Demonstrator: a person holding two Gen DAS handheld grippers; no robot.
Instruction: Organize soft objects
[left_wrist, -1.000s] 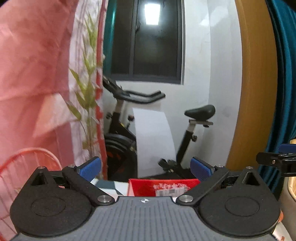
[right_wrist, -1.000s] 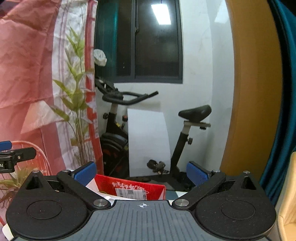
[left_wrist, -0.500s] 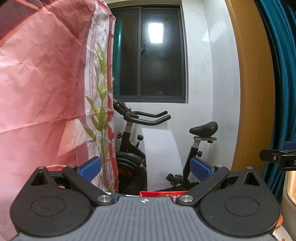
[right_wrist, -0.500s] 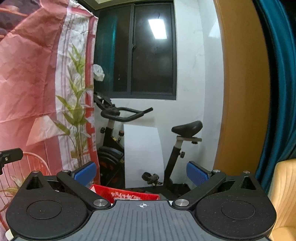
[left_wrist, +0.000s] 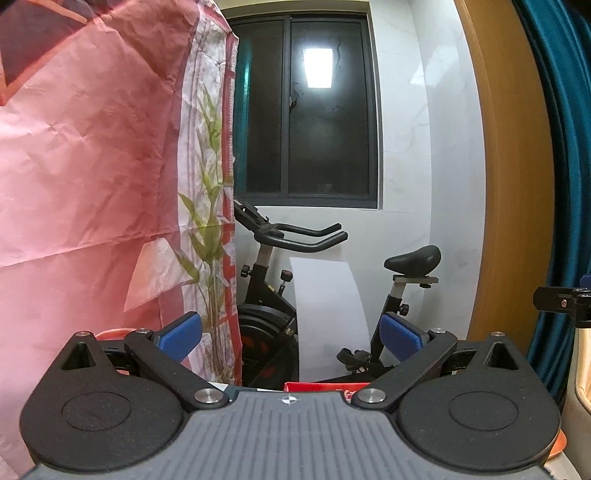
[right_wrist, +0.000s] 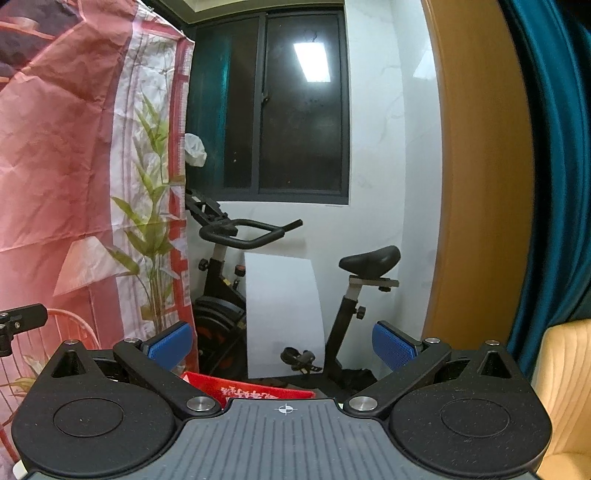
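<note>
No soft object shows between either pair of fingers. My left gripper (left_wrist: 291, 338) is open and empty, held level and looking across the room. My right gripper (right_wrist: 282, 341) is open and empty too, at about the same height. A red box (right_wrist: 255, 391) with white print lies low behind the right gripper's body; its top edge also shows in the left wrist view (left_wrist: 317, 386). The right gripper's tip shows at the right edge of the left wrist view (left_wrist: 561, 301), and the left gripper's tip at the left edge of the right wrist view (right_wrist: 22, 319).
A black exercise bike (right_wrist: 236, 236) stands against the white wall with a white board (right_wrist: 282, 314) leaning on it. A pink printed cloth (left_wrist: 92, 166) hangs on the left. A teal curtain (right_wrist: 561, 184) and a tan chair (right_wrist: 565, 387) are on the right.
Both grippers have tilted or risen, so the room's window and ceiling edge fill more of each view and the red box has sunk toward the bottom. The jaws stayed open.
</note>
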